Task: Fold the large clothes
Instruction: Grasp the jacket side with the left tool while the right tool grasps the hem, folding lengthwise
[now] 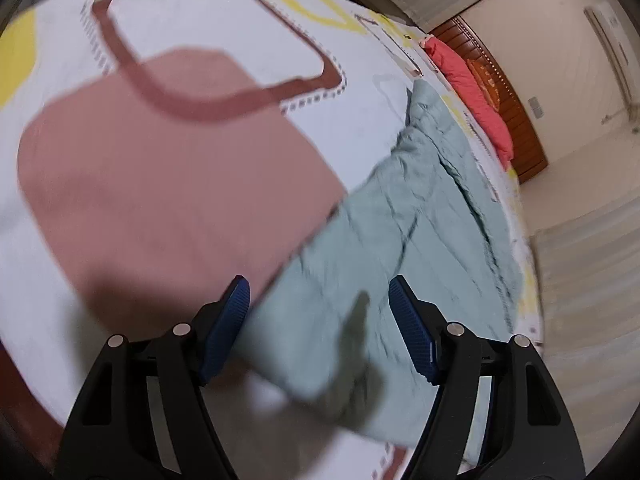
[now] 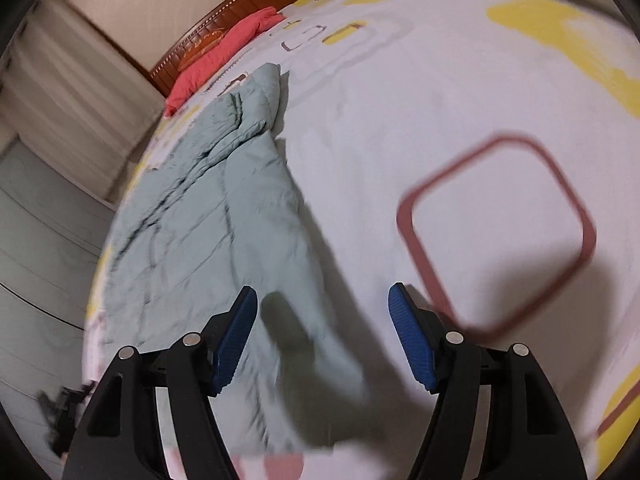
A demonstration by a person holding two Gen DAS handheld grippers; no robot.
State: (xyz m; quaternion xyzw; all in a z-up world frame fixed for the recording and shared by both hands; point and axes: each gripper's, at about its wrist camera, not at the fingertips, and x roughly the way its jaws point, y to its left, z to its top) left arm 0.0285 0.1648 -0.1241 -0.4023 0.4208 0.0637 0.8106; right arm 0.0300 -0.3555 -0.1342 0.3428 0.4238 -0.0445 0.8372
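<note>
A pale green quilted garment [image 1: 400, 216] lies stretched along the bed's edge, wrinkled and partly folded lengthwise. In the left wrist view my left gripper [image 1: 320, 320] hovers open above its near end, with nothing between the blue pads [image 1: 228, 328]. The right wrist view shows the same garment [image 2: 208, 216] running from the near edge toward the headboard. My right gripper [image 2: 322, 328] stands open over the garment's near right edge, its pads [image 2: 412, 340] apart and empty. Both views are blurred by motion.
The bed sheet [image 2: 400, 112] is white with yellow patches and brown square outlines; a big pink-brown patch [image 1: 160, 184] is printed near the left gripper. A coral pillow [image 2: 224, 48] lies against the wooden headboard [image 1: 508, 92]. Pale curtains [image 2: 68, 92] hang beyond the bed's edge.
</note>
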